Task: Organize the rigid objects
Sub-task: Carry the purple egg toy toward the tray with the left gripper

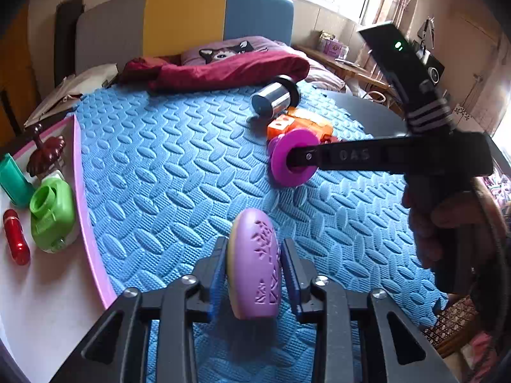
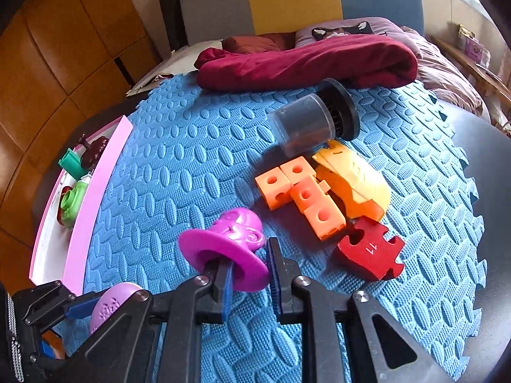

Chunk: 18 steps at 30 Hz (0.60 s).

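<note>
A: Left wrist view first. What was the left claw (image 1: 254, 266) doing?

B: Pinching the lilac oval piece (image 1: 254, 261) on edge, one pad on each flat face, held above the blue foam mat (image 1: 166, 146). Gripped across the thin axis prob. because that's the only span the fingers fit.

A: Where's it headed?

B: My guess, the pink-rimmed tray (image 1: 81, 191) at left. A green toy (image 1: 51, 220), red cylinder (image 1: 16, 237), teal piece (image 1: 12, 180) & dark brown thing (image 1: 46, 154) already sat in it, so that looked like the sorting spot.

A: And the right claw (image 1: 295, 156) in that view?

B: Reaching in from the right w/ one finger on the magenta flanged piece (image 1: 293, 156). Couldn't judge its grip from there.

A: Right wrist view, then.

B: Right claw (image 2: 249, 271) was spread, not yet closed: left finger poked into the hollow of the magenta flanged piece (image 2: 230, 245), right finger just outside the rim. Straddling the wall seemed the plan, since the flange is too wide to span whole.

A: The rest?

B: Unsorted on the mat: dark canister (image 2: 314, 121) on its side, orange cubes (image 2: 301, 194), yellow shell (image 2: 354, 178), red puzzle piece (image 2: 370, 249), all clustered, touching or nearly. Tray (image 2: 92, 207) far left.
</note>
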Each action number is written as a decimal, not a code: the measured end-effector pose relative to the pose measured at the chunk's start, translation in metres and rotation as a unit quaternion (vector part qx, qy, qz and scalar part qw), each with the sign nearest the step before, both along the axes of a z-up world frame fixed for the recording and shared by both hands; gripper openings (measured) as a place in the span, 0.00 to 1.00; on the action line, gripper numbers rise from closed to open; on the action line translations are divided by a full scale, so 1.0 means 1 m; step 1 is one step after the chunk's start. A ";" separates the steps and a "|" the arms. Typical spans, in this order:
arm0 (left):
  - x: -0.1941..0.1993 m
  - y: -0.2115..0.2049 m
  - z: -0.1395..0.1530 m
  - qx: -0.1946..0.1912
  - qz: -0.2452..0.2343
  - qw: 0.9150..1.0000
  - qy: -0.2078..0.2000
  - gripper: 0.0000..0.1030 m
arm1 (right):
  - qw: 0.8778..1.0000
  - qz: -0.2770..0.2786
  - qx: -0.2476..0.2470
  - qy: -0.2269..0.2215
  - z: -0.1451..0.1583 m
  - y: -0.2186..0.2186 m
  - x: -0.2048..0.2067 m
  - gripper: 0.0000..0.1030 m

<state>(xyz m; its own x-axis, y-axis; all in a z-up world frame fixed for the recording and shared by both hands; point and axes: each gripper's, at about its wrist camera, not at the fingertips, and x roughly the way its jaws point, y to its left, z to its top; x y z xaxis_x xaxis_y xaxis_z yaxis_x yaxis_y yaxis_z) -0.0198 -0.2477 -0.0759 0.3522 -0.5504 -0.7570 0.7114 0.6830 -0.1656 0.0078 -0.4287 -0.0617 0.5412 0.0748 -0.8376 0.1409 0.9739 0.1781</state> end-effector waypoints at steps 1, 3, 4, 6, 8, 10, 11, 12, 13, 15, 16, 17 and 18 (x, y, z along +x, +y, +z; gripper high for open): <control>-0.001 0.001 0.003 -0.003 -0.002 1.000 -0.002 0.29 | 1.000 0.000 -0.004 -0.001 0.000 0.001 -0.001 0.17; -0.001 0.003 0.005 -0.008 -0.004 1.000 -0.001 0.29 | 1.000 0.000 -0.007 -0.003 0.000 0.001 0.000 0.17; -0.001 0.003 0.005 -0.008 -0.005 1.000 0.000 0.29 | 1.000 -0.001 -0.006 -0.004 0.000 0.001 0.000 0.17; 0.000 0.004 0.003 -0.009 -0.006 1.000 0.001 0.28 | 1.000 -0.002 -0.003 -0.006 -0.001 0.000 -0.001 0.17; 0.000 0.005 0.005 -0.015 -0.009 1.000 0.006 0.28 | 1.000 -0.002 -0.005 -0.008 -0.001 0.001 -0.003 0.17; -0.001 0.007 0.007 -0.024 -0.009 1.000 0.010 0.28 | 1.000 -0.002 -0.004 -0.011 -0.002 0.000 -0.003 0.17; -0.001 0.008 0.009 -0.028 -0.008 1.000 0.011 0.28 | 1.000 -0.003 -0.003 -0.011 -0.002 0.000 -0.003 0.17; -0.002 0.011 0.012 -0.033 -0.009 0.999 0.013 0.28 | 1.000 -0.004 -0.003 -0.011 -0.002 0.000 -0.003 0.17; -0.002 0.012 0.014 -0.039 -0.008 0.999 0.014 0.28 | 1.000 -0.005 -0.004 -0.012 -0.003 -0.001 -0.003 0.17; -0.003 0.017 0.020 -0.051 -0.008 0.999 0.016 0.28 | 1.000 -0.007 -0.004 -0.012 -0.003 -0.002 -0.003 0.19; -0.003 0.019 0.023 -0.056 -0.008 0.998 0.017 0.28 | 1.000 -0.008 -0.003 -0.012 -0.003 -0.003 -0.004 0.20; -0.004 0.021 0.027 -0.062 -0.007 0.998 0.016 0.27 | 1.000 -0.007 -0.003 -0.012 -0.003 -0.003 -0.004 0.20; -0.004 0.023 0.030 -0.064 -0.006 0.998 0.015 0.27 | 1.000 -0.006 -0.007 -0.011 -0.002 -0.002 -0.004 0.20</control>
<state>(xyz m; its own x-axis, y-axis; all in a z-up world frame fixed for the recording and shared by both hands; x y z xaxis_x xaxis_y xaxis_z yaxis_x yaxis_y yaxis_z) -0.0240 -0.2249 -0.0462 0.3227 -0.6478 -0.6901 0.7128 0.6460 -0.2732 0.0040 -0.4311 -0.0637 0.5598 0.0558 -0.8267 0.1490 0.9747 0.1667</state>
